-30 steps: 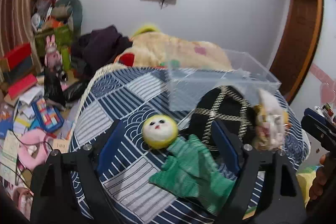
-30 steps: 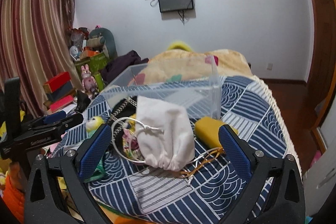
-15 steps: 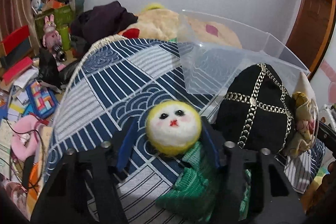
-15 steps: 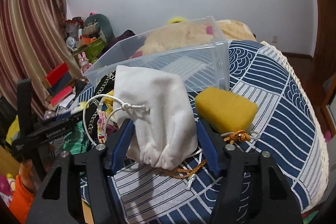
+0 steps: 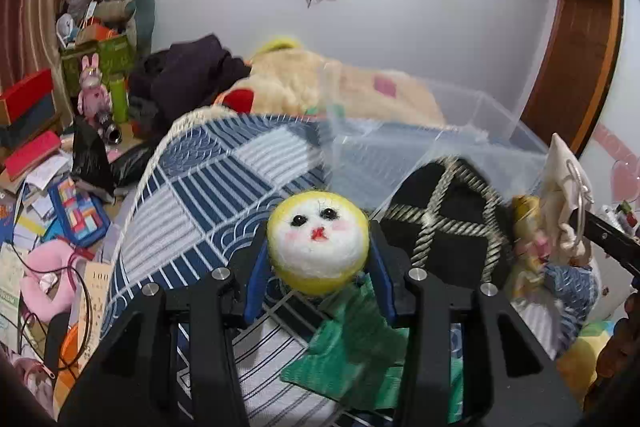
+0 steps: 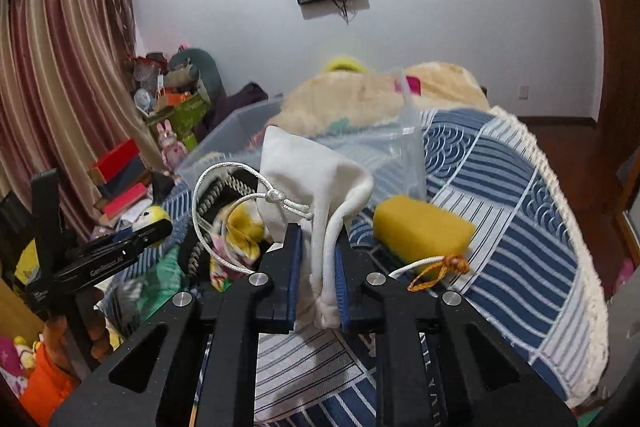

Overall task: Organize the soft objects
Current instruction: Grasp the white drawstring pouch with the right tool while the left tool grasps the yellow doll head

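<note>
My left gripper is shut on a doll with a round yellow-and-white face and a green knitted body, held above the blue patterned bed cover. My right gripper is shut on a white drawstring pouch, lifted off the cover. A clear plastic bin stands behind both; it also shows in the right wrist view. A black bag with rope trim, a small floral soft toy and a yellow sponge lie on the cover.
A cream plush blanket and dark clothes lie at the bed's far end. The floor to the left is cluttered with boxes, books and toys. A white cord with an orange tassel lies by the sponge.
Both grippers closed: the left onto the doll's head, the right onto the white pouch. Both objects now sit lifted between the jaws.
</note>
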Available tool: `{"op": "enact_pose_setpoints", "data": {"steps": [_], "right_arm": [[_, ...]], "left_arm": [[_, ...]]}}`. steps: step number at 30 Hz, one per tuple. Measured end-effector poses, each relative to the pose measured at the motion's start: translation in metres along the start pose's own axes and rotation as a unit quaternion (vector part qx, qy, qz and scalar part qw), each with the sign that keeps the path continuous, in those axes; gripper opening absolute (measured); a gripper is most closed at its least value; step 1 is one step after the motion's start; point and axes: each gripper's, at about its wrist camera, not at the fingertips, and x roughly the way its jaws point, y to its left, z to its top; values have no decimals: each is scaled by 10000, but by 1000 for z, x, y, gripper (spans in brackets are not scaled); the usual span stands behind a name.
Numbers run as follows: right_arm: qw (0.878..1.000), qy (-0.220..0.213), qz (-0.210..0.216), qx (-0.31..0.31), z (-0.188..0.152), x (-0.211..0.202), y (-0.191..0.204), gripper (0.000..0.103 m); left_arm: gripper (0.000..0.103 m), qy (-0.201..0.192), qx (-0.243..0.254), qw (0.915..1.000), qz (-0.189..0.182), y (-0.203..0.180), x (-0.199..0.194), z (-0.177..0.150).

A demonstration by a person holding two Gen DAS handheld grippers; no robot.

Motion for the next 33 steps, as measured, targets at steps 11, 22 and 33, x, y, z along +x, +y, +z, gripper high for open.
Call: {"op": "enact_pose_setpoints", "data": {"steps": [11, 22, 33], "right_arm": [[9971, -687, -35, -312, 38, -28, 9, 14], [9929, -970, -215, -662, 76, -7, 18, 14], [9986, 114, -205, -477, 79, 65, -1, 14]], "left_arm": [[45, -635, 159, 9968, -455, -28, -30, 50], [45, -630, 505, 9947, -644, -51, -3, 95], [45, 75, 704, 9954, -638, -58, 59, 108]]}}
